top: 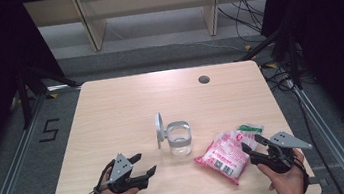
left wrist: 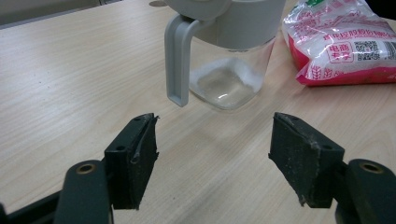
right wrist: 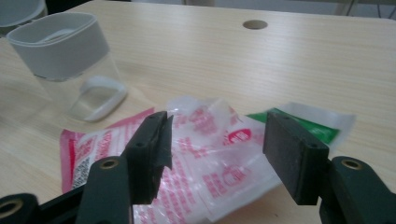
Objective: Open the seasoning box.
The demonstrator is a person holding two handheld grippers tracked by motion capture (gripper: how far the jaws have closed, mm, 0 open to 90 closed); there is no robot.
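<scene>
A clear square jar (top: 179,139) with a grey rim stands mid-table, its grey lid (top: 159,130) swung up on the left side. A pink and white plastic bag (top: 225,155) with a green top edge lies to its right. My left gripper (top: 147,162) rests open near the front edge, pointing at the jar (left wrist: 229,70), with nothing between its jaws (left wrist: 215,140). My right gripper (top: 250,143) sits at the bag's right end, open. Its jaws (right wrist: 217,135) stand apart just over the crumpled bag (right wrist: 210,144), and the pads do not press on it.
The wooden table (top: 111,110) has a round cable hole (top: 203,79) at the back right. Dark frame legs and cables stand on the floor beyond the far corners. A metal rail (top: 13,168) runs along the left side.
</scene>
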